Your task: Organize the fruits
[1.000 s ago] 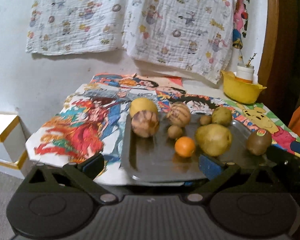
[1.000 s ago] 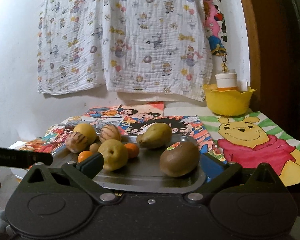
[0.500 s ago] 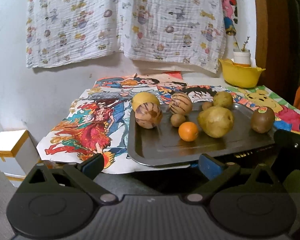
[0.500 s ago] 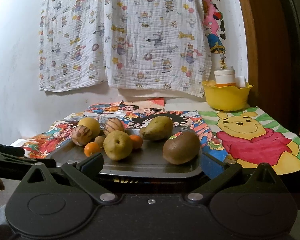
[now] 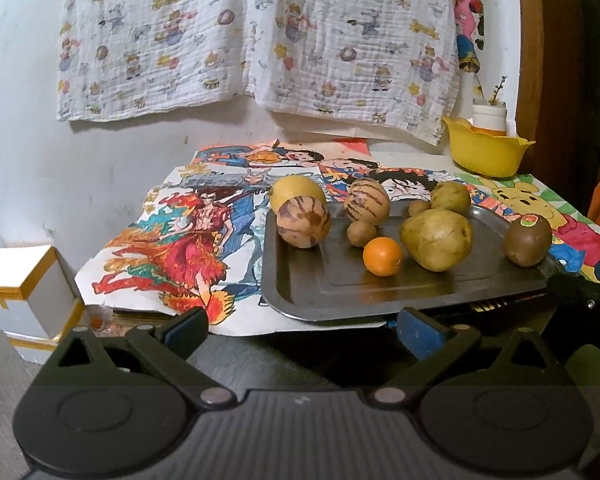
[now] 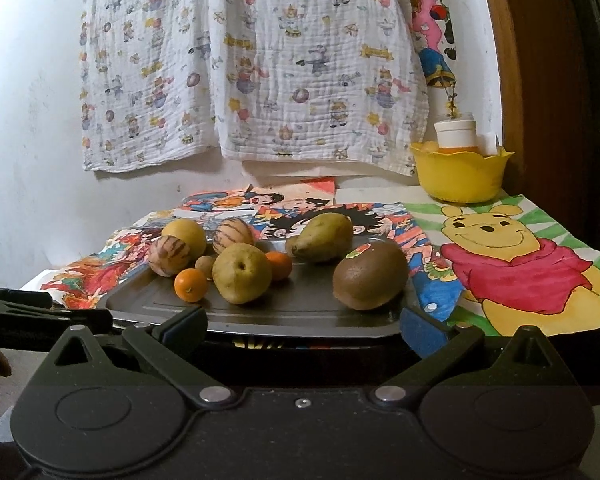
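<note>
A dark metal tray (image 5: 380, 296) (image 6: 292, 316) lies at the table's near edge with several fruits on it. A kiwi with a sticker (image 5: 528, 240) (image 6: 370, 276) sits at its right end. Beside it are a green pear (image 5: 436, 245) (image 6: 242, 274), a second pear (image 6: 320, 237), small oranges (image 5: 382, 256) (image 6: 191, 285) and striped melons (image 5: 303, 222) (image 6: 169, 256). A yellow fruit (image 5: 296, 192) sits at the tray's far left. My left gripper (image 5: 302, 330) and right gripper (image 6: 303, 326) both stand open, empty, just short of the tray's front rim.
Cartoon posters (image 5: 188, 240) (image 6: 520, 268) cover the table. A yellow bowl (image 5: 486, 152) (image 6: 458, 176) holding a white jar stands at the back right by a wooden frame. A printed cloth (image 6: 252, 64) hangs on the wall. A white box (image 5: 24, 292) sits low left.
Both grippers have pulled back and lowered from the tray, so its front rim now lies beyond the fingertips. The fruits have not moved.
</note>
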